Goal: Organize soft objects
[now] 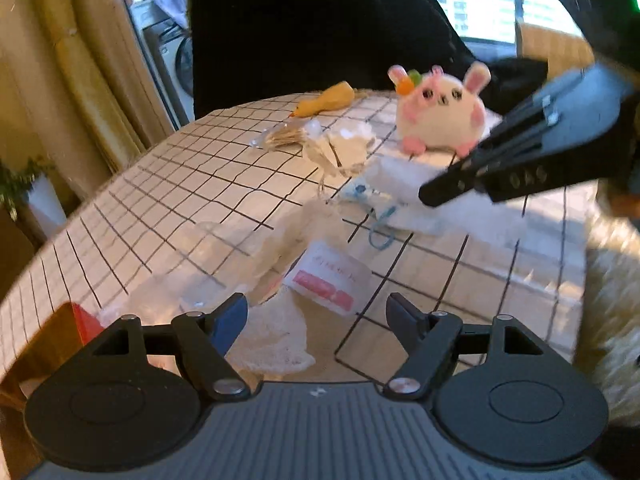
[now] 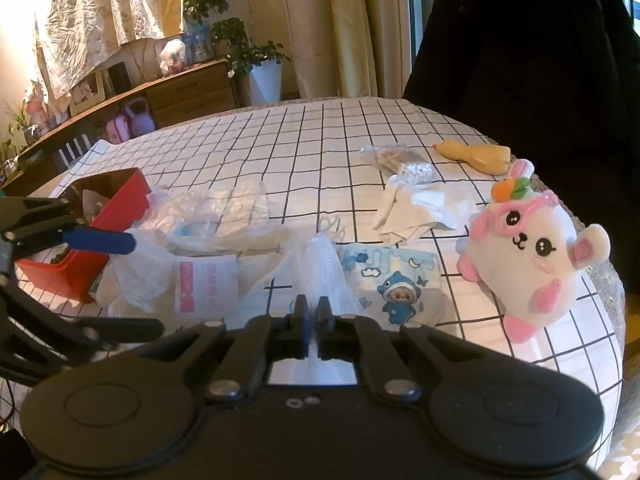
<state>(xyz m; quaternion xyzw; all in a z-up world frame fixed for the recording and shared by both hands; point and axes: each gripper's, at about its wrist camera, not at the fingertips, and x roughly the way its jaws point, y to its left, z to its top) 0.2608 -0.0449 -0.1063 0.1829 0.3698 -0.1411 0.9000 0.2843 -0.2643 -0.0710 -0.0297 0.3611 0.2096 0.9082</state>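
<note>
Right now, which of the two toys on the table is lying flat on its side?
The yellow duck, stretched flat at the far edge; the pink-and-white bunny plush sits upright, nearer.

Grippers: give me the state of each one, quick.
Left gripper: open, holding nothing, fingers spread above the gauze and packet.
Right gripper: shut on the white mesh cloth, which runs up between its fingers.

A white cloth (image 2: 320,148) with a black grid, a pink-and-white plush bunny (image 2: 532,252), a yellow duck (image 2: 476,156), a red box (image 2: 116,208).
</note>
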